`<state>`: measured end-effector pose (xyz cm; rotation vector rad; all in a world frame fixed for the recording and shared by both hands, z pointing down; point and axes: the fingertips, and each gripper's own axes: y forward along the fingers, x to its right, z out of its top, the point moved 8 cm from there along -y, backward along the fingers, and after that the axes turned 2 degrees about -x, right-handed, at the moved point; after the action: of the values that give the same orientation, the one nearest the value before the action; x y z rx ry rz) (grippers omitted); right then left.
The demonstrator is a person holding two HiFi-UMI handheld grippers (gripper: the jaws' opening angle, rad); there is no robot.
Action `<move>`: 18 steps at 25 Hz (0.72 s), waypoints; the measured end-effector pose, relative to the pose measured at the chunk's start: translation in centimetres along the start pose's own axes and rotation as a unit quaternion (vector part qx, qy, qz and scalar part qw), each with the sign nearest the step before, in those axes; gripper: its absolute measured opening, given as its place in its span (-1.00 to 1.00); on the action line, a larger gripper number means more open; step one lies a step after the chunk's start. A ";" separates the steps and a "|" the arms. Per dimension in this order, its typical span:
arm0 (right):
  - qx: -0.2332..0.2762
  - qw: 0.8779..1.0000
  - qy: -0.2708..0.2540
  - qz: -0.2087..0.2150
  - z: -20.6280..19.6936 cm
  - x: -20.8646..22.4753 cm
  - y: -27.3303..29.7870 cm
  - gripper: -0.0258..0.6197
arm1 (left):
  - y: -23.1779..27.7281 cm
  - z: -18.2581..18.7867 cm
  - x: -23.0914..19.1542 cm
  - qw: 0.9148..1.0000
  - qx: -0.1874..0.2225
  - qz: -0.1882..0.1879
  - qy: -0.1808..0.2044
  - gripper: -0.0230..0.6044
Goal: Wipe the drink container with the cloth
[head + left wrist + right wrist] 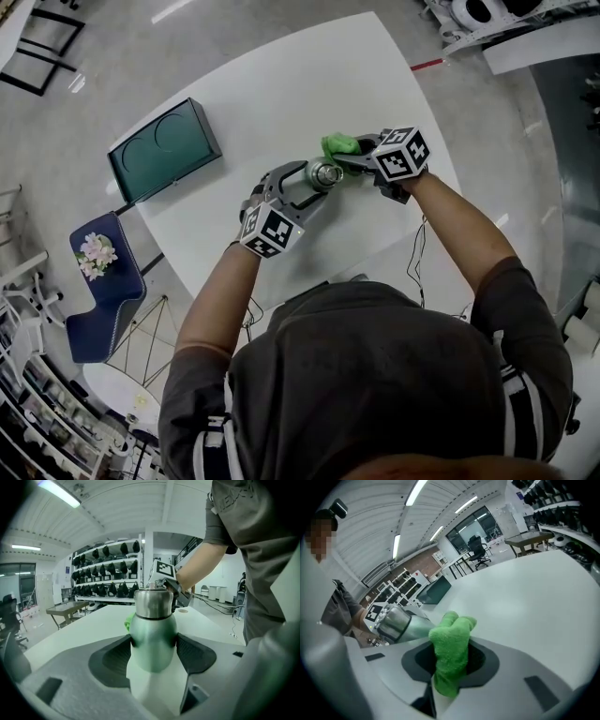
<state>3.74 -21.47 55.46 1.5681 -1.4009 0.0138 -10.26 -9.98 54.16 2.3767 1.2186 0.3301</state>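
Bright ceiling strip lights — fisheye edges dark, curved — near foreground soft.

In the head view only the bottle's (pixel 324 173) cap end shows; its body is hidden between the left gripper's (pixel 314 181) jaws. In the left gripper view the cloth (pixel 128 620) is a sliver left of the bottle. In the right gripper view the cloth's near end vanishes between the right gripper's (pixel 450 657) jaws.

place: open lab or workshop hall | evidence: white metal rack of dark gear (pixel 107 580); long ceiling strip lights (pixel 417 491); black swivel office chair (pixel 477 550); square white worktable (pixel 281 103)
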 end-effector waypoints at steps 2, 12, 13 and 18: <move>-0.027 1.000 -0.001 -0.016 -0.2 0.4 0.7 -0.68 | 0.0 0.1 0.1 1.000 0.001 0.000 0.000 0.02; 0.027 0.986 0.064 0.152 6.4 -0.2 0.3 -0.67 | 0.3 0.1 -0.1 1.000 0.009 -0.005 0.006 0.02; 0.016 0.982 0.070 0.173 6.6 -0.5 0.9 -0.66 | 0.3 0.1 0.0 1.000 0.009 -0.004 0.006 0.02; -0.049 0.975 0.091 0.197 5.9 -0.5 4.1 -0.67 | 0.2 0.1 0.0 1.000 0.011 -0.002 0.006 0.01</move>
<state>-2.83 -24.28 54.78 1.1585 -1.5194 0.3145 -10.09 -10.12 54.13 2.3933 1.2384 0.3311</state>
